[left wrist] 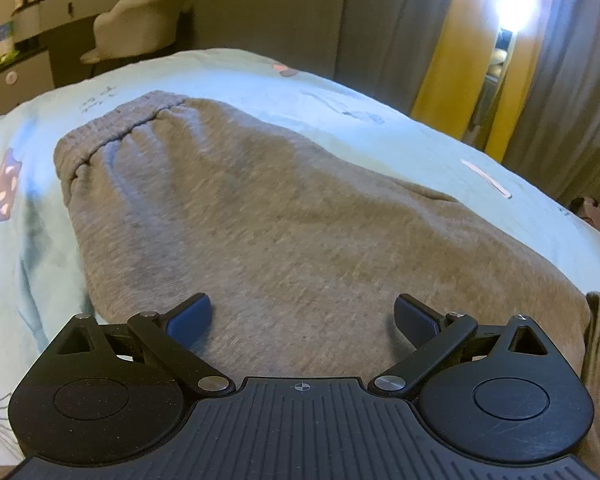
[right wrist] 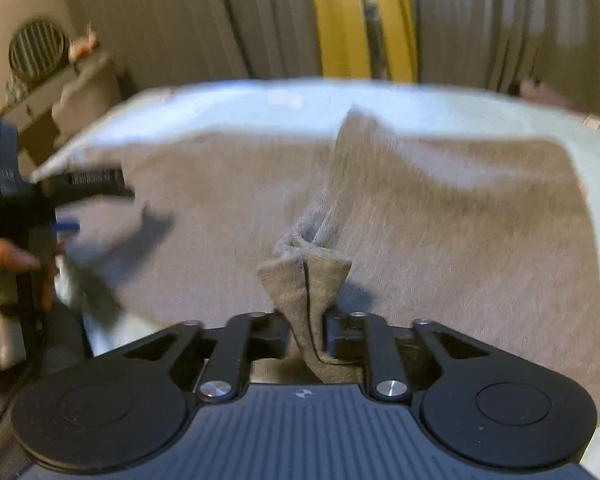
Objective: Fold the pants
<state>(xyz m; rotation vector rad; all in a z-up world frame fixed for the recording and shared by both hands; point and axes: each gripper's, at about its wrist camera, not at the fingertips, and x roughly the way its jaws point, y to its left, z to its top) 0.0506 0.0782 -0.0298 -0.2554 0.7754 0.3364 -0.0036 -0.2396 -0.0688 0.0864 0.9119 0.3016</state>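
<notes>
The pants lie spread on the bed, waistband at the far left, curtains behind the bed, a chair beyond its far-left corner.

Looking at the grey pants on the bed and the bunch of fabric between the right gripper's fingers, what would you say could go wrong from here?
1. The cuff end stands bunched between the right gripper; let go here, it may drop crumpled rather than flat.
2. The ridge rising from it across the pants may stay as a crease.
3. The left gripper hovers open, pinning nothing, so a tug could drag the pants across the bedsheet.
</notes>
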